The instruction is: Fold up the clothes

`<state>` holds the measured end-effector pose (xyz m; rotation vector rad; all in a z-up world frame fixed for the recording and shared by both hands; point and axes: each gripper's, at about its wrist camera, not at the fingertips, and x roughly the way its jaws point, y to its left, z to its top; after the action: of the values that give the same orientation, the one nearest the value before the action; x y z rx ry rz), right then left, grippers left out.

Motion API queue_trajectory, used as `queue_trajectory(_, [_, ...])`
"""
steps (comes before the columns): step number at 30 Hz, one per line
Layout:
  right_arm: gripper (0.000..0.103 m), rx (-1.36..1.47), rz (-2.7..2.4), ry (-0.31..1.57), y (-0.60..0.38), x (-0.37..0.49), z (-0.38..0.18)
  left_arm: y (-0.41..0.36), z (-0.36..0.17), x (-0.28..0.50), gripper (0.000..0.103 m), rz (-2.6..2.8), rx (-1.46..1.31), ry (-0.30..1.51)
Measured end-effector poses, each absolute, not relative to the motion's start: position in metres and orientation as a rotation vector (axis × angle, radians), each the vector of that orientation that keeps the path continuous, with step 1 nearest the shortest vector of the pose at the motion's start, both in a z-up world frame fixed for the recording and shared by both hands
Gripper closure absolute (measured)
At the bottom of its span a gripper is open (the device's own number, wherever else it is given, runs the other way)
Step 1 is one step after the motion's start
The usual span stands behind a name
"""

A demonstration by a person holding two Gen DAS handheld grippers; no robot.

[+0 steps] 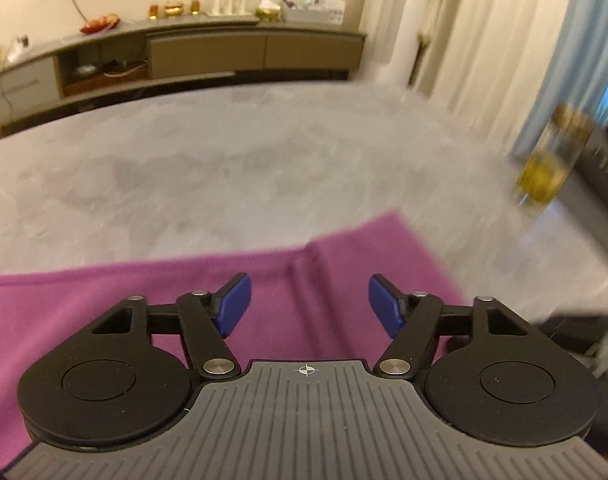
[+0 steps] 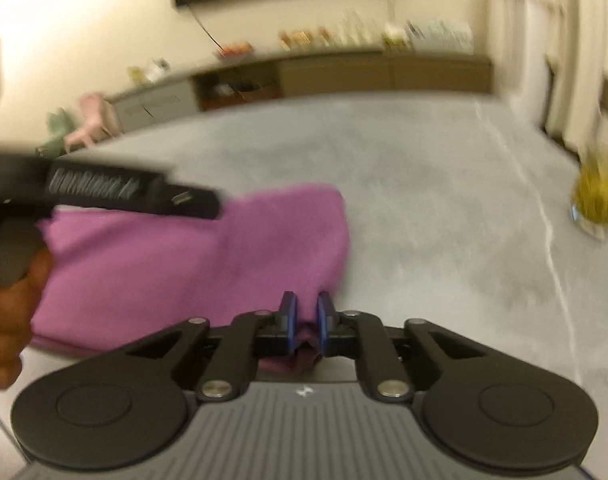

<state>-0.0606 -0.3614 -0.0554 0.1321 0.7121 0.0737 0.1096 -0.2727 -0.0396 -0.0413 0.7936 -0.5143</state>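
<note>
A purple cloth lies on a grey marbled table. In the left wrist view my left gripper hovers over the cloth's right part, its blue pads wide apart and nothing between them. In the right wrist view the purple cloth is spread flat with a rounded far corner, and my right gripper is shut on its near edge, a fold of fabric pinched between the blue pads. The left gripper's black body and a hand reach in over the cloth's far left side.
A glass jar with yellow contents stands near the table's right edge, also blurred in the right wrist view as the jar. A long low sideboard with small items runs along the far wall. Curtains hang at the right.
</note>
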Motion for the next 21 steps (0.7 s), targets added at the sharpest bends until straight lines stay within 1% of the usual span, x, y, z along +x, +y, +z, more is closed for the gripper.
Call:
queue_trajectory(1, [0.092,0.116,0.095,0.685,-0.357,-0.063,-0.052,-0.276,-0.034,0.112,0.027,-0.551,-0.058,0.805])
queue_trajectory(2, [0.092,0.100,0.115,0.657,-0.352,-0.066,-0.049,-0.279,-0.028,0.115,0.024,-0.588,-0.072,0.818])
queue_trajectory(5, [0.093,0.044,0.179,0.590,-0.337,-0.074,-0.043,-0.297,-0.019,0.122,0.022,-0.704,-0.052,0.880])
queue_trajectory(7, [0.093,0.015,0.230,0.556,-0.328,-0.078,-0.042,-0.310,-0.022,0.121,0.023,-0.712,0.037,0.893])
queue_trajectory(9, [0.093,0.002,0.277,0.533,-0.322,-0.081,-0.041,-0.317,-0.032,0.120,0.034,-0.675,0.121,0.893])
queue_trajectory(10, [0.093,0.002,0.293,0.528,-0.320,-0.082,-0.041,-0.314,-0.036,0.120,0.061,-0.665,0.119,0.901])
queue_trajectory(11, [0.093,0.001,0.309,0.524,-0.319,-0.082,-0.041,-0.309,-0.040,0.120,0.101,-0.656,0.110,0.910])
queue_trajectory(13, [0.087,0.022,0.345,0.513,-0.319,-0.083,-0.041,-0.290,-0.047,0.119,0.103,-0.633,0.080,0.923])
queue_trajectory(15, [0.062,0.089,0.398,0.500,-0.326,-0.085,-0.037,-0.260,-0.051,0.119,0.103,-0.606,0.032,0.928])
queue_trajectory(16, [0.059,0.138,0.432,0.489,-0.331,-0.085,-0.035,-0.245,-0.053,0.119,0.103,-0.592,0.008,0.931])
queue_trajectory(19, [0.060,0.271,0.497,0.476,-0.342,-0.078,-0.033,-0.199,-0.059,0.119,0.103,-0.551,-0.064,0.937])
queue_trajectory(20, [0.060,0.279,0.487,0.504,-0.341,-0.070,-0.036,-0.183,-0.061,0.119,0.103,-0.537,-0.087,0.939])
queue_trajectory(21, [0.068,0.287,0.476,0.532,-0.341,-0.063,-0.038,-0.168,-0.063,0.119,0.103,-0.522,-0.111,0.941])
